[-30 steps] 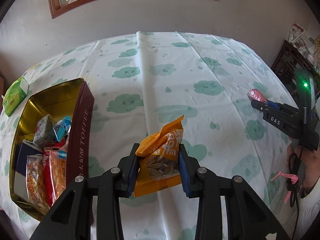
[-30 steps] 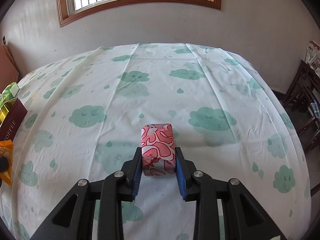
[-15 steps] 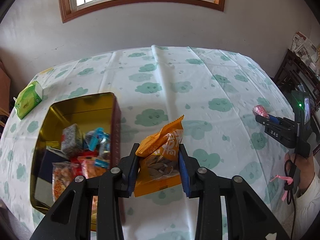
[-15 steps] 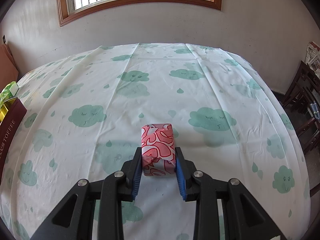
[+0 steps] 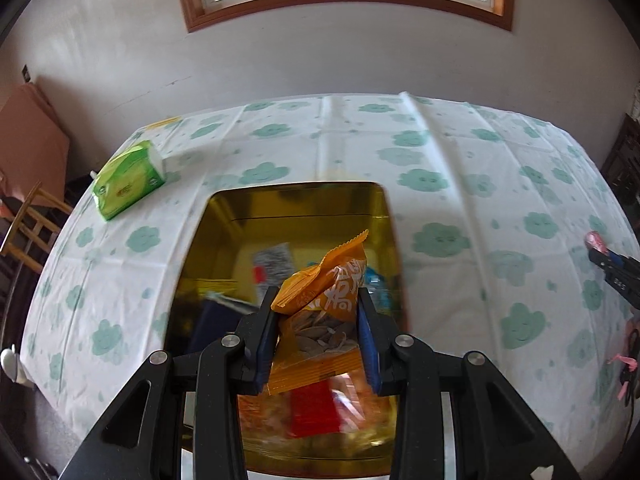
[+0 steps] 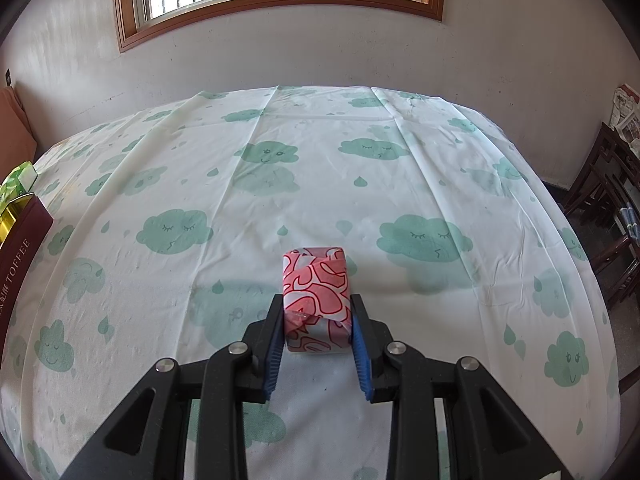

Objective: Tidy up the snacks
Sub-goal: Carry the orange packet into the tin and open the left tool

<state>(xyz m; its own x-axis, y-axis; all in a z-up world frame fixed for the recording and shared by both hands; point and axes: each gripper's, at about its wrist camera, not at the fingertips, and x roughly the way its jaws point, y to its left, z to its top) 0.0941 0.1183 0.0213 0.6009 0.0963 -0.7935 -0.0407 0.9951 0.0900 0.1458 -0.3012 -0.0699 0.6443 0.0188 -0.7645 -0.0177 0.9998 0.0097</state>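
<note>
Overhead, left fingers (image 5: 318, 334) clamp orange packet (image 5: 324, 300), blurry tin (image 5: 296, 196) below, right fingers (image 6: 316, 340) clamp pink packet (image 6: 316, 284).

The left hand-held gripper (image 5: 318, 330), black with blue pads, has its two fingers closed on an orange crinkled snack packet (image 5: 320, 312). The right hand-held gripper (image 6: 316, 334), of the same build, is closed on a pink-and-white wrapped block (image 6: 316, 292), held level.

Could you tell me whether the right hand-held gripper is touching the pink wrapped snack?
Touching. In the right wrist view, the right hand-held gripper has both blue pads pressed flat against the sides of the pink wrapped snack, with no gap either side.
</note>
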